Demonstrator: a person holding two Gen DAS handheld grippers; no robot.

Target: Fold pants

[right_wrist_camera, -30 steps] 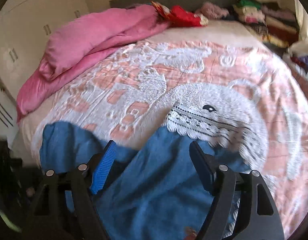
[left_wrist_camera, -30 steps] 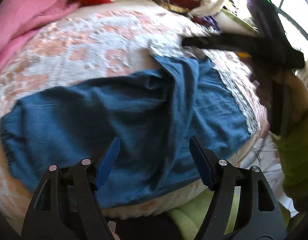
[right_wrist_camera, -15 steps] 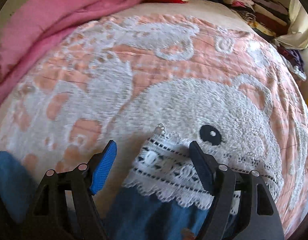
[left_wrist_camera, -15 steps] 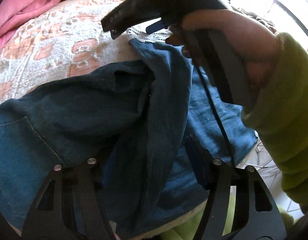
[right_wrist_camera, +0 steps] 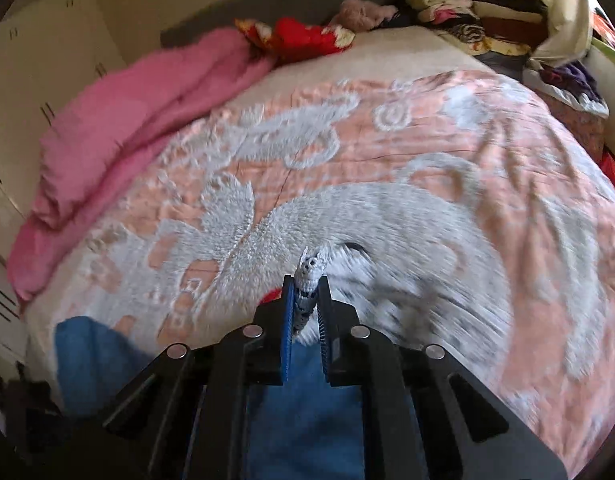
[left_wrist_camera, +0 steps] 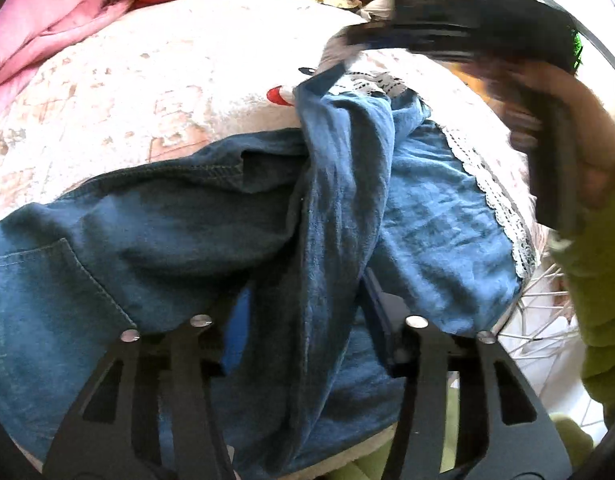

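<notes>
Blue denim pants (left_wrist_camera: 179,232) with white lace hems (left_wrist_camera: 503,208) lie on the bed near its front edge. My right gripper (right_wrist_camera: 306,292) is shut on the lace hem (right_wrist_camera: 309,276) of one leg and holds it lifted; it also shows in the left wrist view (left_wrist_camera: 339,52), pulling that leg (left_wrist_camera: 347,168) up into a ridge. My left gripper (left_wrist_camera: 303,312) is open, its fingers on either side of the raised fold, partly hidden under the cloth. The rest of the pants shows blue in the right wrist view (right_wrist_camera: 303,412).
The bed has a pink and white bedspread (right_wrist_camera: 427,168). A pink blanket (right_wrist_camera: 139,120) lies at the left, a red cloth (right_wrist_camera: 299,38) at the head. Stacked clothes (right_wrist_camera: 467,4) stand at the back right. My green-sleeved arm (left_wrist_camera: 599,280) is at the right.
My right gripper has closed on the lace hem and lifted it off the bed. The leg now rises in a taut fold between my left gripper's fingers.
</notes>
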